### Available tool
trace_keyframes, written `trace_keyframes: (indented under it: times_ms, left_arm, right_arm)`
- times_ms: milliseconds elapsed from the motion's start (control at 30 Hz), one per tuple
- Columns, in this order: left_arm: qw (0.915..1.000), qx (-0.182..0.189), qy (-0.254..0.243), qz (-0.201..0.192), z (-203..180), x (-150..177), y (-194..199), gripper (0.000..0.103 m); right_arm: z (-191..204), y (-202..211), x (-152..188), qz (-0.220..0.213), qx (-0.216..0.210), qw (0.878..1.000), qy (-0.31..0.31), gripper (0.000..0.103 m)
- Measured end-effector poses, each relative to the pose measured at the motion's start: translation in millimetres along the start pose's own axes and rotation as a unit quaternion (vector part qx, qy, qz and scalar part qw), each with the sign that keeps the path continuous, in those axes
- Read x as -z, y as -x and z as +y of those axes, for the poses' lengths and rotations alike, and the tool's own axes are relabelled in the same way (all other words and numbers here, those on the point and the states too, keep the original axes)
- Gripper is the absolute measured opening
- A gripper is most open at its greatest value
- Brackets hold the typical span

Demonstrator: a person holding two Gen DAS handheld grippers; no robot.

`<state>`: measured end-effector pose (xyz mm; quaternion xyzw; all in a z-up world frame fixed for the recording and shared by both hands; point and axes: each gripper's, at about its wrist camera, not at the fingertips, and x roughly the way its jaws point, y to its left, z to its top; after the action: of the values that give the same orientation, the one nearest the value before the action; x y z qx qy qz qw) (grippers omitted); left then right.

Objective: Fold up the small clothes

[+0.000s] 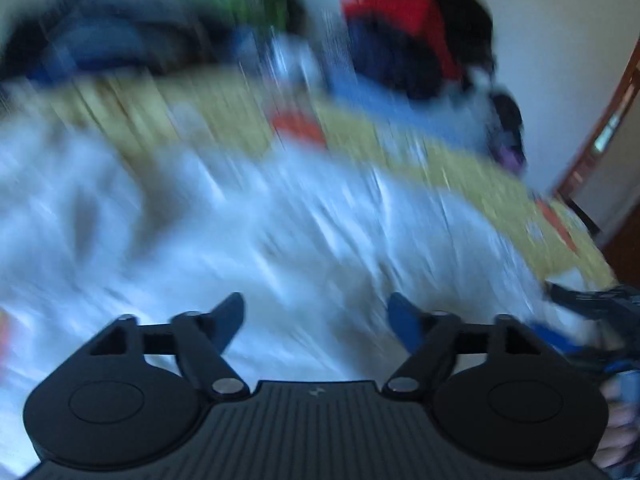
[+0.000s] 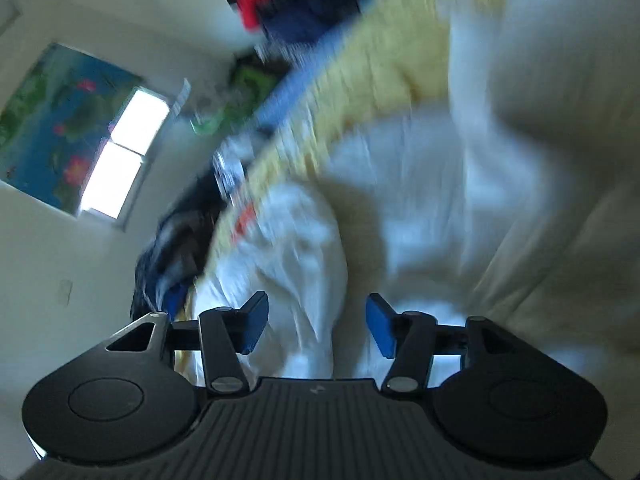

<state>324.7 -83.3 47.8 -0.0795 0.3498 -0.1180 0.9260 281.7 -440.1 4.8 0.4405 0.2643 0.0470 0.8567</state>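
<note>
Both views are blurred by motion. A white garment [image 1: 280, 220] lies crumpled over a yellow bedspread [image 1: 400, 132]. My left gripper [image 1: 316, 312] hovers above it, open, with its blue pads far apart and nothing pressed between them. In the right wrist view the same white garment [image 2: 420, 200] fills the middle and right. My right gripper [image 2: 316, 316] stands open over one of its folds, and the pads do not touch the cloth. At the right edge of the left wrist view a dark blurred shape [image 1: 592, 308] looks like the other gripper, with a hand [image 1: 620, 420] below it.
A heap of red and navy clothes [image 1: 400, 32] sits at the far side of the bed, with dark blue clothes [image 1: 100, 44] at the far left. A brown door frame [image 1: 600, 120] stands on the right. The right wrist view shows a bright window [image 2: 120, 156] and a flowered picture [image 2: 52, 120].
</note>
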Motion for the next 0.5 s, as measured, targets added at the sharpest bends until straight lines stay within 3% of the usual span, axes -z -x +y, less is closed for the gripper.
trace_keyframes:
  times_ms: [67,133,200,333,400,500]
  left_arm:
    - [0.9959,-0.041,-0.029,-0.076,-9,-3,23,0.087]
    - [0.9913,-0.019,-0.052,-0.119,-29,-4,23,0.087]
    - [0.9898,0.001,-0.101,-0.101,-57,0,-2,0.088]
    - [0.9758,-0.069,-0.201,-0.051,-92,31,-57,0.088]
    - [0.9776,-0.061,-0.201,-0.02,-87,45,-68,0.088]
    - [0.9821,-0.045,-0.183,0.001,-76,50,-77,0.091]
  right_arm:
    - [15,4,-9,-0.018,-0.022,0.999,0.031,0.059]
    - [20,-16,-14,0.016,-0.056,0.998,0.012,0.067]
    - [21,-49,-12,0.06,-0.076,0.995,-0.017,0.073]
    - [8,-75,2,0.067,-0.051,0.996,-0.042,0.075]
    - [-1,-83,11,0.073,-0.022,0.996,-0.043,0.076]
    - [-14,-88,25,0.072,-0.014,0.997,-0.035,0.06]
